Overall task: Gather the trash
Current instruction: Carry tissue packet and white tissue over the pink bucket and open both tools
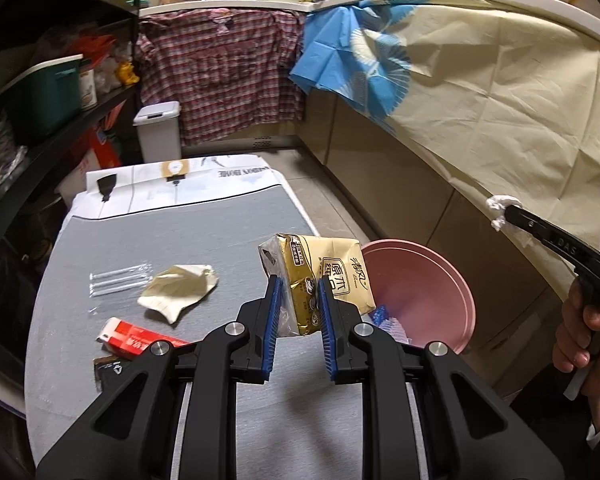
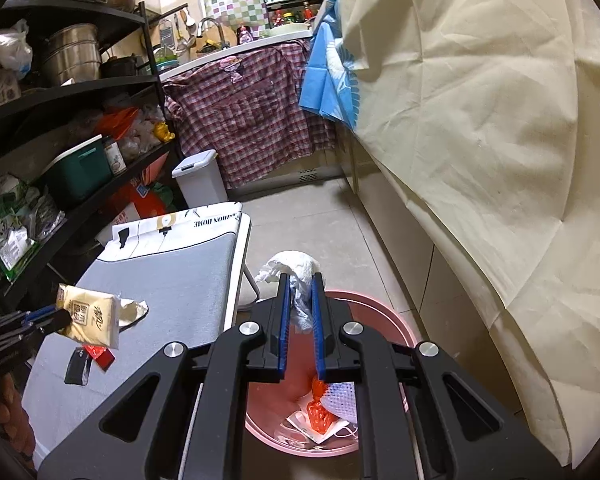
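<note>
On the grey table top (image 1: pixel 112 240), working from the left, lie two clear plastic tubes (image 1: pixel 118 282), a crumpled cream wrapper (image 1: pixel 178 290), a red-and-white carton (image 1: pixel 134 338) and, at the near edge, a small dark packet (image 1: pixel 110 370). All four are apart from the grippers and not yet collected.

The left gripper (image 1: pixel 296 304) is clamped on a gold tissue pack (image 1: pixel 320 276), held clear of the table and near the rim of the pink bin (image 1: pixel 440 280). The blue pads press the lower end of the pack — the film wrapper puckers there. Judged from this, the pack is light, soft and compressible, with a slick film skin; a grip across its narrow body, not on a loose film edge, should hold best.

The pink bin stands on the floor just beside the table's right edge. It already contains an orange wrapper (image 2: pixel 318 412) and a white mesh piece (image 2: pixel 342 398).

The right gripper (image 2: pixel 300 296), above the bin in its own view, has its jaws nearly together, pinching a crumpled white tissue (image 2: pixel 296 266). The wad bulges past the fingertips and a tail hangs between the pads. It appears very light, limp and easily torn — it should drop freely when the jaws part, though a shred could cling to the ribbed pads.

The person's hand (image 1: pixel 584 320) grips the right handle at far right.
</note>
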A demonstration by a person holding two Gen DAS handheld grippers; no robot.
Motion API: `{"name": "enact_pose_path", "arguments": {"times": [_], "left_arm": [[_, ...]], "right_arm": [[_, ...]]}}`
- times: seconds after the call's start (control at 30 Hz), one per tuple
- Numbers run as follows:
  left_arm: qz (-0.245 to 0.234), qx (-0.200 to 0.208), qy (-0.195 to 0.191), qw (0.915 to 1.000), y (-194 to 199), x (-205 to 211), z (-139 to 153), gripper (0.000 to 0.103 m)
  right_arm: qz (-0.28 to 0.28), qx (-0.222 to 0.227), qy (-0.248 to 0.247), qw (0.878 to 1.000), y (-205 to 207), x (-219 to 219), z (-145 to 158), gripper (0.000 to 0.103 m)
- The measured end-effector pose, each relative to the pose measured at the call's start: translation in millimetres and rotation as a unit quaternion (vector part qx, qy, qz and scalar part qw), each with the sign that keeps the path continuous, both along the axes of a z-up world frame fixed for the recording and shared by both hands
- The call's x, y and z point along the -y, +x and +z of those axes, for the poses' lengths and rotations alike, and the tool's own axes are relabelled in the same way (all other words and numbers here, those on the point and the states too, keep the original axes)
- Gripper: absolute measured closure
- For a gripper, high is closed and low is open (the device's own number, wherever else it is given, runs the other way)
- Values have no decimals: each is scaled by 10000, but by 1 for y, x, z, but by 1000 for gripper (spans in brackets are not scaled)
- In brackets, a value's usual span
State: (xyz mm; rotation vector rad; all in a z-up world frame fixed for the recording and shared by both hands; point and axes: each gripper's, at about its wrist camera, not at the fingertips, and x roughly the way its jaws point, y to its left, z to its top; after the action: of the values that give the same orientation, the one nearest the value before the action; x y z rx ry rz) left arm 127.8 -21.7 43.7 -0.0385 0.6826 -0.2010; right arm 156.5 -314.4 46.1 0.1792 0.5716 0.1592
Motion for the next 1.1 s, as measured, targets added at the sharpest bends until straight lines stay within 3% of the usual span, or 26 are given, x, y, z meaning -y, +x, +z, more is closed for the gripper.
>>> {"name": "enact_pose_path", "arguments": {"times": [0.53, 1.1], "left_arm": [[-375, -12, 50, 9993, 33, 61, 6, 84], [-683, -401, 294, 9964, 78, 110, -23, 83]], "right_arm": [[-106, -25, 74, 9999, 9, 7, -2, 92], [-298, -286, 112, 9991, 28, 14, -16, 92]]}}
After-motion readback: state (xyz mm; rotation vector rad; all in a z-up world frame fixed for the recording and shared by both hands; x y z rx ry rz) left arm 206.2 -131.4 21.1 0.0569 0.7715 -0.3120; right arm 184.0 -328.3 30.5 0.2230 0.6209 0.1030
